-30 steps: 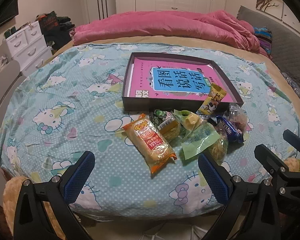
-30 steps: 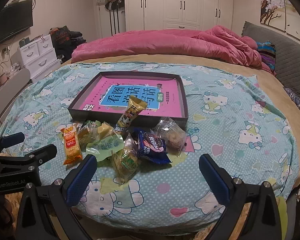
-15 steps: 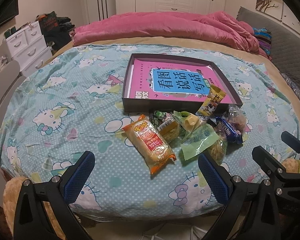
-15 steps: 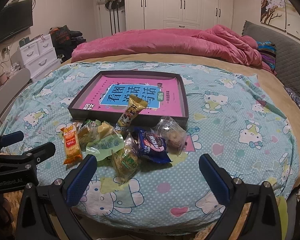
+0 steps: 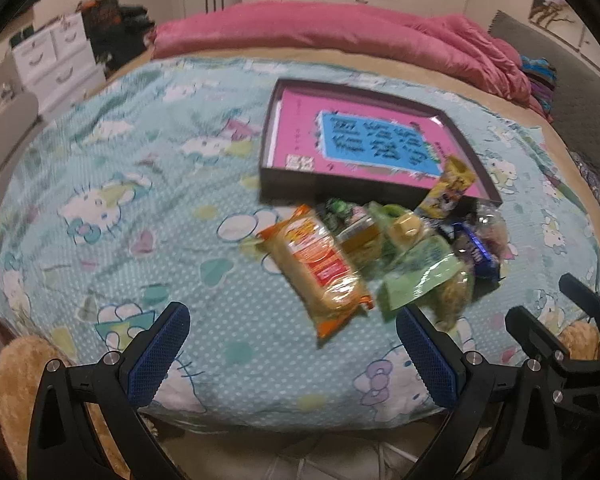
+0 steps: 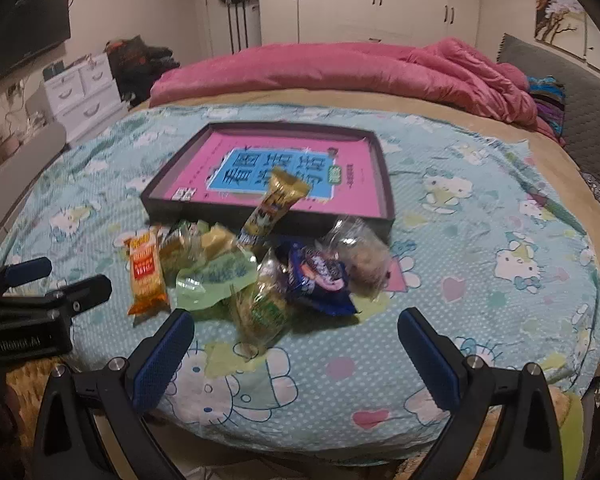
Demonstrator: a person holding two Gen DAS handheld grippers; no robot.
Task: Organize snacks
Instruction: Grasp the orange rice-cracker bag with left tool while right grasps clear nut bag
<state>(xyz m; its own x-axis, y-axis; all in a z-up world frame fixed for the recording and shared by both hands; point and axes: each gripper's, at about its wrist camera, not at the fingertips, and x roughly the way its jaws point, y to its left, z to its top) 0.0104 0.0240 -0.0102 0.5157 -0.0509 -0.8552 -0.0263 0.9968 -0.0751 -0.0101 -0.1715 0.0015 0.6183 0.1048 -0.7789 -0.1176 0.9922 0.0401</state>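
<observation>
Both tongs — left tongs (image 5: 292,354), right tongs (image 6: 296,354) — gaping wide, holding nothing; snack pile (image 6: 256,268) beside tray (image 6: 268,218).

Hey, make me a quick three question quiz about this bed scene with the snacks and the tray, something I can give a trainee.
1. True or false: the left claw is shut on the orange snack packet.
2. Which snack leans on the front wall of the dark tray? A) blue cookie packet B) yellow snack bar C) orange snack packet
3. Fill in: the pink book lies ____ the tray.

Key: 1 false, both claws are open and empty, including the right claw. 2 B. 3 inside.
</observation>
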